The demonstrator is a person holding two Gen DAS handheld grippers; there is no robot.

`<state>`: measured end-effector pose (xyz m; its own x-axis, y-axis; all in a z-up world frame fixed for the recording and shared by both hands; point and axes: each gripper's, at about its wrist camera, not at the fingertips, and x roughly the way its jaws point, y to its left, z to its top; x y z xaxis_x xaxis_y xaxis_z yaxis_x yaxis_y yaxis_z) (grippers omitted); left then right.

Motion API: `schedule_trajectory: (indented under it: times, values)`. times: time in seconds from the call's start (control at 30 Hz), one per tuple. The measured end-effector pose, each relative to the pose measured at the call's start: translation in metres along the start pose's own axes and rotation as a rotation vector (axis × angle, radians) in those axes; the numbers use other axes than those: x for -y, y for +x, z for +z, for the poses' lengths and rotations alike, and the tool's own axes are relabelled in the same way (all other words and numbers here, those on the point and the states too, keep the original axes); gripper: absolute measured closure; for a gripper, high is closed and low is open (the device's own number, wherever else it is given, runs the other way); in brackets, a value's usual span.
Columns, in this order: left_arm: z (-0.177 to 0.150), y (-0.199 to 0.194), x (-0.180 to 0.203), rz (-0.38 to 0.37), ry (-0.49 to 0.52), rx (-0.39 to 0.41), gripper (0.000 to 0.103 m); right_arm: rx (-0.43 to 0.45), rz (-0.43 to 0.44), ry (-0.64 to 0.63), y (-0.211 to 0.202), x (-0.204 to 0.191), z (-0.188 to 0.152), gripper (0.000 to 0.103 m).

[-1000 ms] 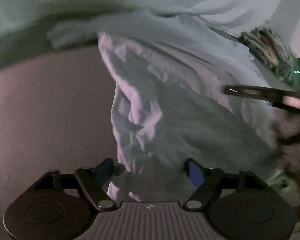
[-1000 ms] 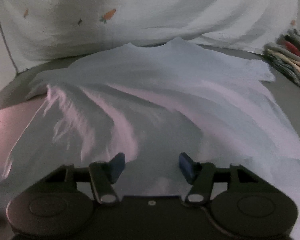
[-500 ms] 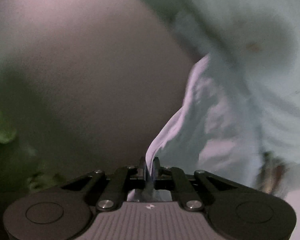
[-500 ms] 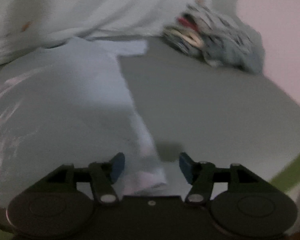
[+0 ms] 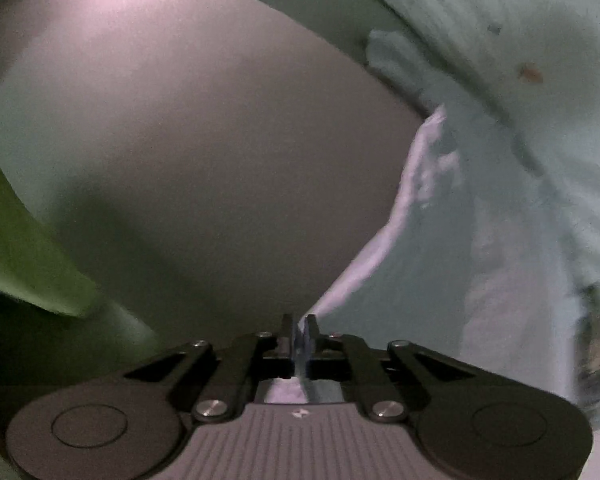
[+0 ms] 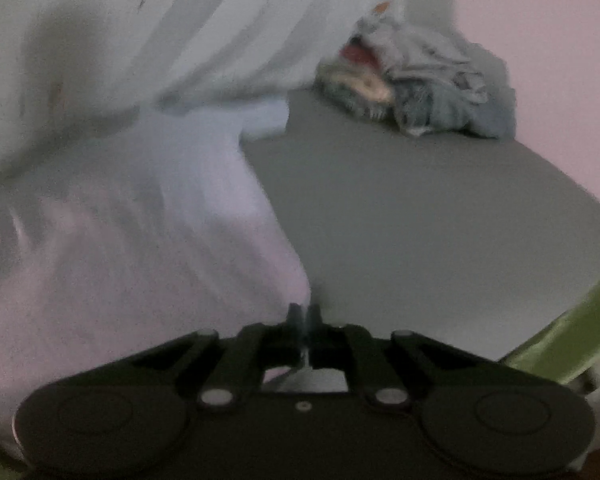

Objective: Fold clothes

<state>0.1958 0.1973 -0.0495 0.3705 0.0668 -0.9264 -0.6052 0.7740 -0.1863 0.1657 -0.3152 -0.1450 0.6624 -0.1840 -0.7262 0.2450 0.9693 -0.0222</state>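
A dim room with a pale pinkish wall holds a bed covered by a flat grey sheet (image 6: 420, 208), and a green edge shows along its near border. The landmark here is the light T-shirt (image 6: 148, 216), spread flat on that sheet.

Beyond the T-shirt, toward the wall, a white blanket (image 6: 220, 28) with small printed motifs is heaped up; it touches or overlaps the shirt's far edge. To the right of the T-shirt, well apart from it across bare sheet, lies a pile of folded clothes (image 6: 416, 88) in grey, red and cream, close against the wall.

The right tongs (image 6: 305, 316) sit at the T-shirt's near right corner, their jaws together and clamped on the hem there; a strip of pale cloth runs down between the pads toward the camera. The picture is blurred, so finer detail of the cloth is lost.

The left tongs (image 5: 299, 326) are at the T-shirt's (image 5: 440, 240) opposite near corner, jaws likewise pressed together on the fabric. From that pinch a taut ridge of cloth rises away to the upper right, with the rest of the shirt draping to the right of it. To the left of the shirt, the grey sheet (image 5: 204, 152) lies bare, and the white blanket (image 5: 532, 40) fills the upper right.
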Motion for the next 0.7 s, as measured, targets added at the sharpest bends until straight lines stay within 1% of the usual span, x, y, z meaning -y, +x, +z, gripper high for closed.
schedule_trajectory:
  times: [0.03, 0.07, 0.1, 0.13, 0.17, 0.2, 0.23, 0.3, 0.37, 0.4, 0.43, 0.47, 0.5, 0.53, 0.57, 0.67, 0.7]
  values:
    - [-0.001, 0.005, 0.002, 0.076, 0.052, 0.0, 0.102, -0.049, -0.035, -0.069, 0.013, -0.006, -0.006, 0.099]
    - [-0.001, 0.007, 0.0, 0.099, 0.087, -0.002, 0.101, -0.088, -0.052, -0.108, 0.021, -0.011, -0.009, 0.098]
    - [-0.001, 0.005, -0.003, 0.084, 0.093, 0.0, 0.101, -0.083, -0.067, -0.107, 0.02, -0.014, -0.006, 0.094]
    - [0.0, 0.003, -0.006, 0.069, 0.1, 0.001, 0.101, -0.078, -0.081, -0.106, 0.018, -0.017, -0.003, 0.084]
    - [0.001, -0.003, -0.013, 0.04, 0.095, 0.01, 0.095, -0.072, -0.094, -0.102, 0.017, -0.019, 0.0, 0.077]
    - [0.004, -0.01, -0.018, 0.012, 0.086, 0.025, 0.091, -0.068, -0.098, -0.063, 0.014, -0.018, 0.004, 0.058]
    - [0.007, -0.015, -0.02, 0.0, 0.085, 0.038, 0.084, -0.063, -0.102, -0.024, 0.011, -0.016, 0.008, 0.046]
    - [0.016, -0.019, -0.012, 0.005, 0.123, 0.059, 0.081, -0.061, -0.104, 0.041, 0.007, -0.015, 0.017, 0.045]
    - [0.024, -0.016, 0.008, 0.001, 0.196, 0.073, 0.079, -0.058, -0.1, 0.084, 0.007, -0.018, 0.027, 0.039]
    - [0.027, -0.013, 0.023, -0.019, 0.235, 0.076, 0.075, -0.049, -0.097, 0.094, 0.007, -0.02, 0.034, 0.033]
    - [0.031, -0.008, 0.037, -0.048, 0.27, 0.074, 0.072, -0.041, -0.094, 0.104, 0.008, -0.023, 0.04, 0.03]
    - [0.035, -0.002, 0.055, -0.083, 0.306, 0.072, 0.067, -0.035, -0.087, 0.117, 0.01, -0.025, 0.045, 0.03]
    - [0.037, 0.005, 0.074, -0.122, 0.344, 0.071, 0.064, -0.03, -0.079, 0.132, 0.013, -0.028, 0.051, 0.029]
    - [0.038, 0.013, 0.093, -0.158, 0.383, 0.069, 0.064, -0.025, -0.069, 0.157, 0.015, -0.03, 0.057, 0.026]
    - [0.037, 0.021, 0.114, -0.181, 0.429, 0.067, 0.063, -0.02, -0.059, 0.183, 0.018, -0.033, 0.063, 0.025]
    - [0.031, 0.041, 0.176, -0.197, 0.564, 0.066, 0.062, -0.014, -0.02, 0.252, 0.032, -0.036, 0.075, 0.028]
    - [0.028, 0.047, 0.195, -0.208, 0.6, 0.066, 0.061, -0.009, -0.005, 0.262, 0.033, -0.036, 0.077, 0.034]
